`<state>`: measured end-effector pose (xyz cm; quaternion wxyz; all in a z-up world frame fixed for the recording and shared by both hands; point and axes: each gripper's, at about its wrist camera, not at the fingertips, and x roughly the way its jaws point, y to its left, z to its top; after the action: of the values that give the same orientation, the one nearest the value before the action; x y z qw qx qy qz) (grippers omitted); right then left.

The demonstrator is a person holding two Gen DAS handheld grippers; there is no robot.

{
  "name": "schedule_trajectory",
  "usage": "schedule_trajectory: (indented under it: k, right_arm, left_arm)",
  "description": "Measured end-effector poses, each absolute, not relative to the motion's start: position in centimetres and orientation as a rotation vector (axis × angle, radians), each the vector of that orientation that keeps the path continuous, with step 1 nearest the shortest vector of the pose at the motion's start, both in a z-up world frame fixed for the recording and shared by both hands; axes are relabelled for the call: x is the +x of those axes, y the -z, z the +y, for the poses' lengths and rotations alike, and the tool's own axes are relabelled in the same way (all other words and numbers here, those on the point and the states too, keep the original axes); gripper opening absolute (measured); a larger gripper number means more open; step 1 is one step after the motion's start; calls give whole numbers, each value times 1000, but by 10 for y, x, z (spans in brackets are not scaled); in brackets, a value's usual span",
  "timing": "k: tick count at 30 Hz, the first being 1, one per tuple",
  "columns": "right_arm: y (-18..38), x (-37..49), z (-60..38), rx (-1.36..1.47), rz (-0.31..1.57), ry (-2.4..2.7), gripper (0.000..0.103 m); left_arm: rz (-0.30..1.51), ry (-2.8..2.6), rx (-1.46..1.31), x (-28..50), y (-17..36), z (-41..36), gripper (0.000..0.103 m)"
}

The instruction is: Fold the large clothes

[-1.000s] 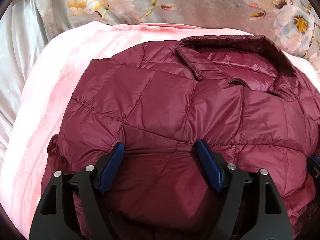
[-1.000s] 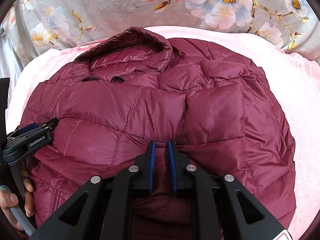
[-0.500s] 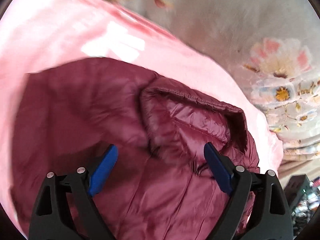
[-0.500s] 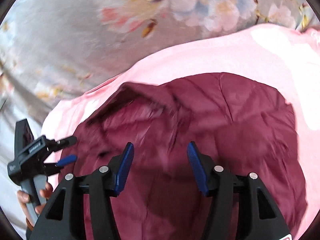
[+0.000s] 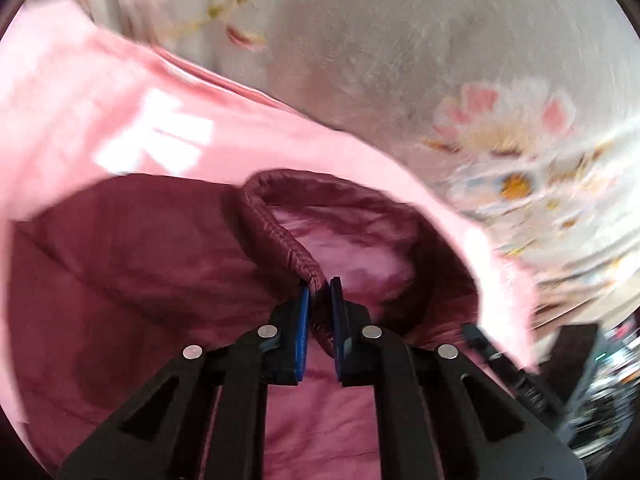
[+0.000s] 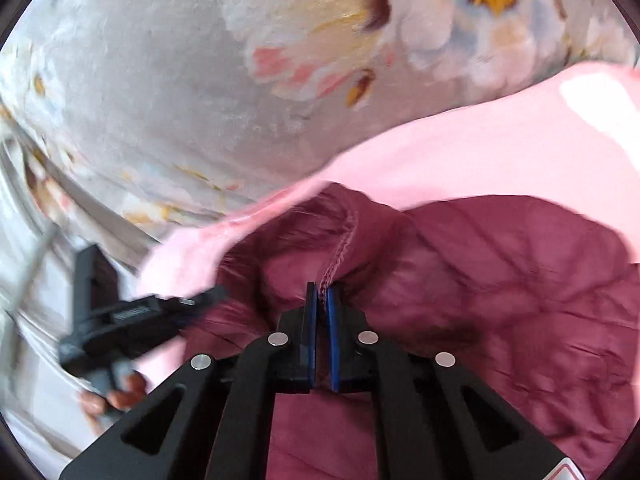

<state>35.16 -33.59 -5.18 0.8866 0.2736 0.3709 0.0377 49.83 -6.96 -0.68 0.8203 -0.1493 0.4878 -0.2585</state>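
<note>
A maroon quilted puffer jacket (image 5: 132, 256) lies on a pink blanket (image 5: 100, 100), collar end away from me. My left gripper (image 5: 319, 292) is shut on the jacket's collar rim (image 5: 288, 240), with fabric pinched between the blue pads. My right gripper (image 6: 321, 294) is shut on the collar's other edge (image 6: 344, 240). The jacket body (image 6: 520, 280) spreads to the right in the right wrist view. The left gripper (image 6: 120, 320) and the hand holding it show at the left of that view. Both views are motion-blurred.
A grey floral bedcover (image 6: 200, 80) lies beyond the pink blanket (image 6: 500, 148); it also shows in the left wrist view (image 5: 440, 60). Dark clutter (image 5: 600, 360) sits at the right edge of the left wrist view.
Both grippers moved forward from the jacket's lower body to its collar. The right gripper opened, then both closed on the collar rim.
</note>
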Motion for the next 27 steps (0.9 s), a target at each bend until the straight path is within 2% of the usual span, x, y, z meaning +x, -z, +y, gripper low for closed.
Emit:
schedule_trajectory:
  k: [6, 11, 15, 21, 23, 27]
  right_arm:
    - [108, 346, -330, 498, 917, -12, 4]
    - [110, 346, -316, 401, 925, 19, 4]
    - [85, 332, -322, 441, 892, 51, 10]
    - [16, 362, -332, 454, 728, 52, 12]
    - [12, 387, -335, 471, 725, 47, 12]
    - [40, 429, -330, 468, 807, 64, 12]
  left_arm:
    - [1121, 449, -174, 490, 75, -73, 9]
    - [1065, 435, -106, 482, 77, -79, 10]
    - [1041, 419, -66, 471, 60, -73, 13]
    - [915, 406, -144, 486, -13, -56, 34]
    - [901, 403, -161, 504, -26, -65, 41]
    - [973, 376, -204, 552, -8, -96, 41]
